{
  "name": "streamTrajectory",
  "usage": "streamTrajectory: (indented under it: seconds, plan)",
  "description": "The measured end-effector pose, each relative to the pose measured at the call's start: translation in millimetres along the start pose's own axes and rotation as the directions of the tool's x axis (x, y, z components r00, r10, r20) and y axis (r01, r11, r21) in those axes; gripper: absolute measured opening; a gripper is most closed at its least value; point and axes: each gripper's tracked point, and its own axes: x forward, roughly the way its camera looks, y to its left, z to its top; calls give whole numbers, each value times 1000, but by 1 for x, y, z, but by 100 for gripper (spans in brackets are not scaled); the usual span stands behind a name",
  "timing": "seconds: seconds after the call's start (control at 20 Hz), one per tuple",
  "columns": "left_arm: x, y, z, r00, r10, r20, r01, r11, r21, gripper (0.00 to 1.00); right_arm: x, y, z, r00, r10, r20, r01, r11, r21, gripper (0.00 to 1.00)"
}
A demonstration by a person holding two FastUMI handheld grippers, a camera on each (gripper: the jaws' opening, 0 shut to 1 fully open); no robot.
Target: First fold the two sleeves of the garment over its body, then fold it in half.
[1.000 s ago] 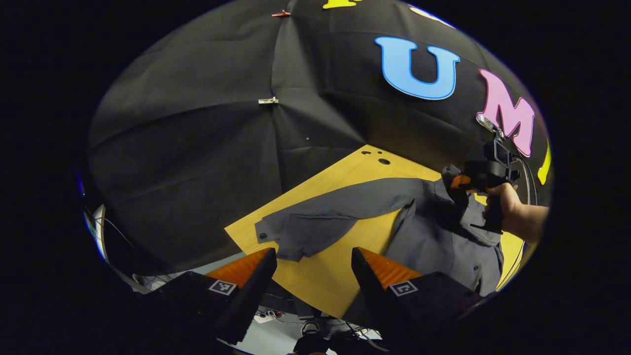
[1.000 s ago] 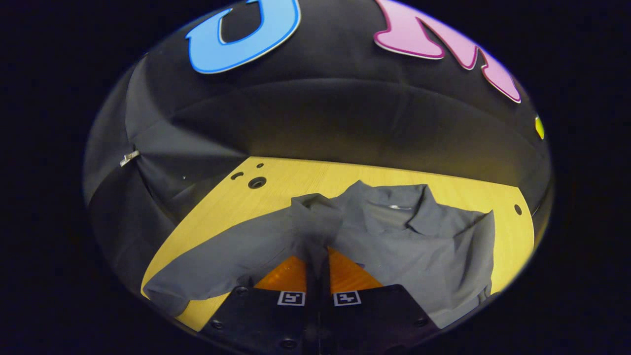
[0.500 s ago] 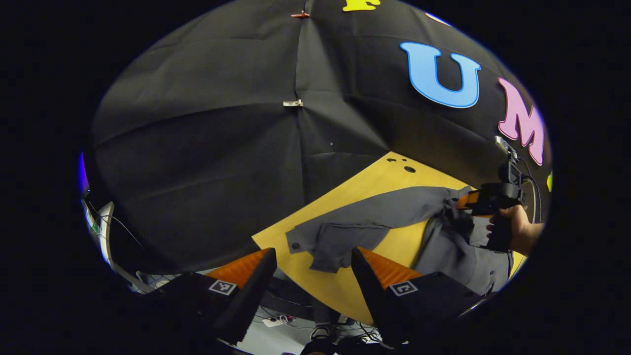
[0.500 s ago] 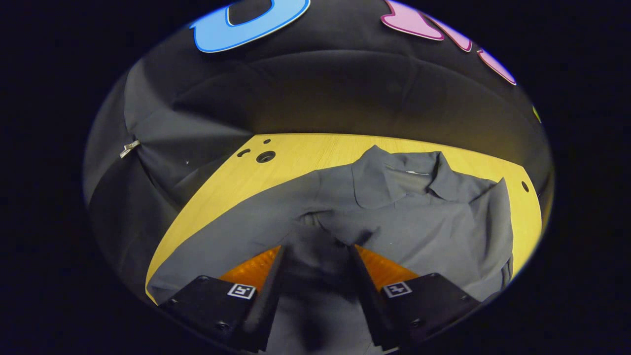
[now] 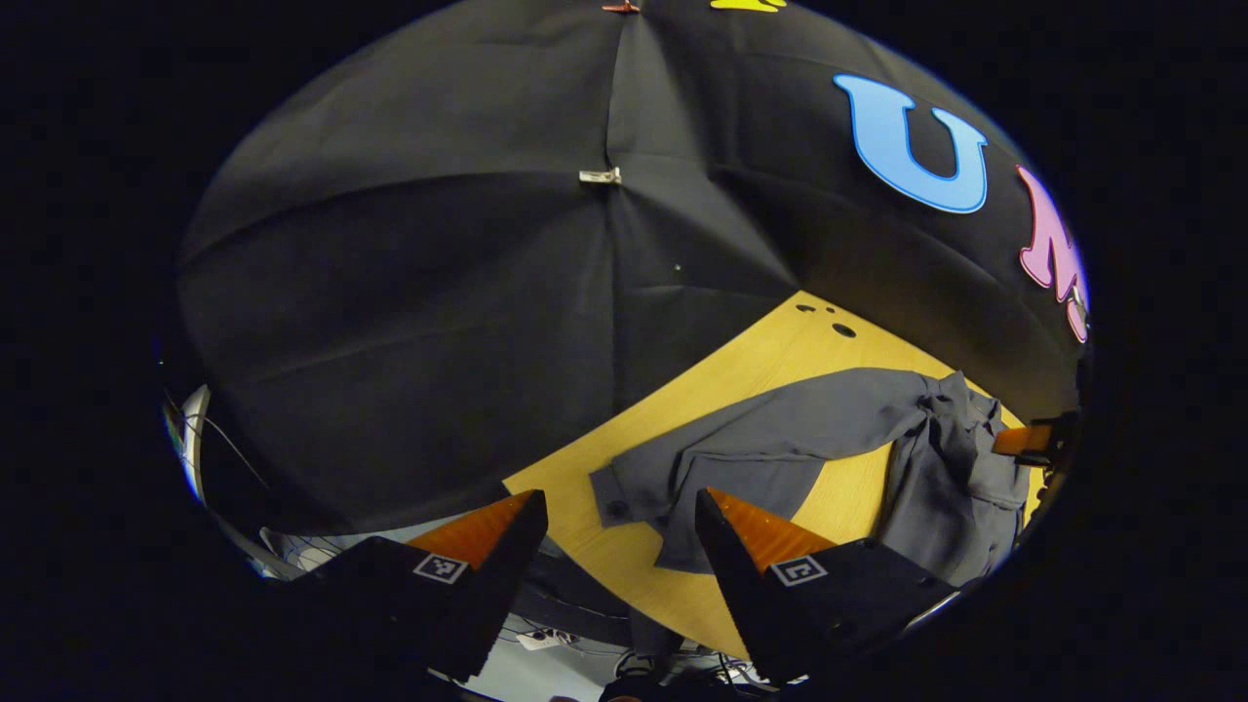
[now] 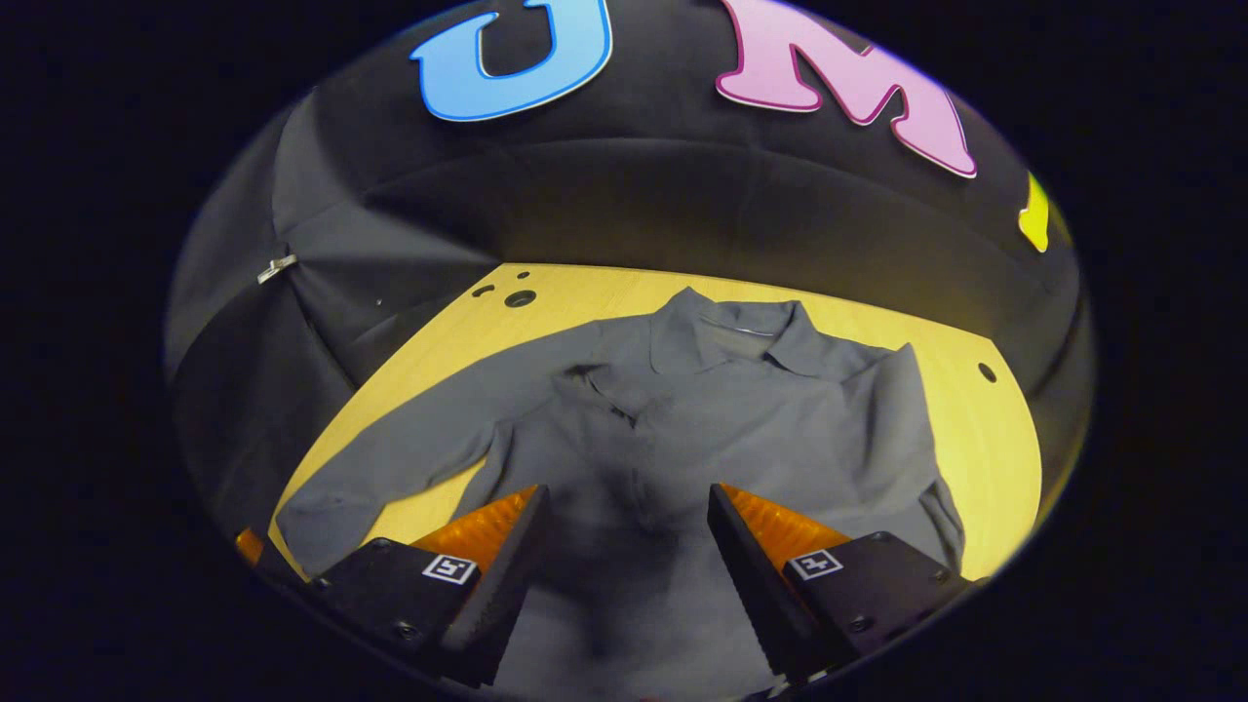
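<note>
The right gripper point(image 6: 624, 546) hung with its fingers wide apart above the lower body of the grey shirt point(image 6: 682, 409), clamping nothing. The left gripper point(image 5: 614, 556) was likewise spread open and empty near the table's point(image 5: 760, 361) corner, with the cuff of the outstretched sleeve point(image 5: 770, 439) seen between its fingers. The shirt lay collar-up on the yellow table, one sleeve stretched out sideways. Its hem was hidden behind the right gripper's fingers, and its far side was cut off in the left gripper view
</note>
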Motion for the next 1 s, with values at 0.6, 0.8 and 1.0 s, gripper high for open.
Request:
streamTrajectory:
  seconds: [0.6, 0.8, 1.0]
  plan:
    - [75, -19, -40, 983, -30, -183, 41, 997, 60, 96, -115, -64, -62, 996, -92, -16, 93, 993, 70, 99]
    - [82, -32, -44, 977, -55, -205, 107, 962, 251, 94, -143, -87, -99, 988, -131, -79, 135, 989, 56, 99]
    - [80, -56, -44, 970, -102, -222, 158, 955, 250, 60, -158, -101, -120, 981, -157, -113, 162, 986, 38, 99]
